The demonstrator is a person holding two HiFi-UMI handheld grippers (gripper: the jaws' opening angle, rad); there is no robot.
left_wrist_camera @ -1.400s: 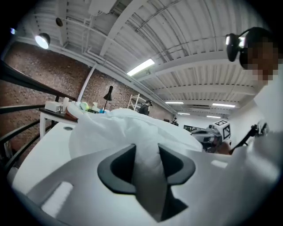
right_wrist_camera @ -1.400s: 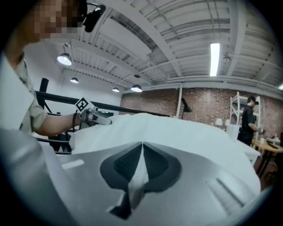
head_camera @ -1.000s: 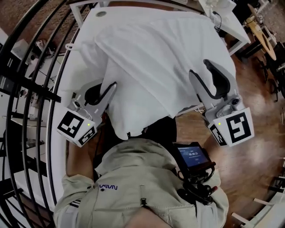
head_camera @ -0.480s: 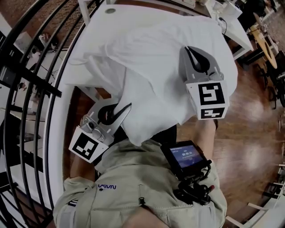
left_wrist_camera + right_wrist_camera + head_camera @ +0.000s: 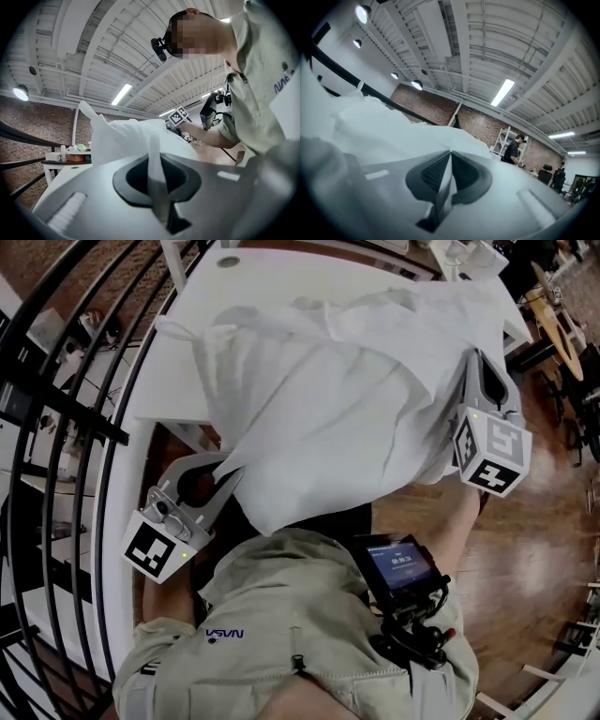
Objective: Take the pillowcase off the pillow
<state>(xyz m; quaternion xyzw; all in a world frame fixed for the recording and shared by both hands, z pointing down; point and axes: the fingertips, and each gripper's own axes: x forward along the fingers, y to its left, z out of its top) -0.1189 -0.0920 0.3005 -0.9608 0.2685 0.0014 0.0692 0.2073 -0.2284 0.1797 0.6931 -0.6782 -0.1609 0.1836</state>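
The white pillowcase (image 5: 328, 390) covers the pillow on the white table (image 5: 272, 273), bunched and lifted into folds; the pillow itself is hidden inside. My left gripper (image 5: 230, 472) is at the near left corner, shut on a strip of the pillowcase (image 5: 152, 154) that runs up between its jaws (image 5: 154, 164). My right gripper (image 5: 476, 381) is at the right edge, partly draped by the cloth, with its jaws shut on a thin fold of the pillowcase (image 5: 443, 180). The cloth is stretched between the two grippers.
Black curved railing bars (image 5: 84, 427) run along the left of the table. A small screen device (image 5: 403, 568) hangs on the person's chest. Wooden floor (image 5: 525, 549) lies to the right, with desks and chairs at the far right.
The right gripper went from open beside the pillow to shut over it, then swung right pulling the cloth up and out. The left gripper drew the near corner leftwards.
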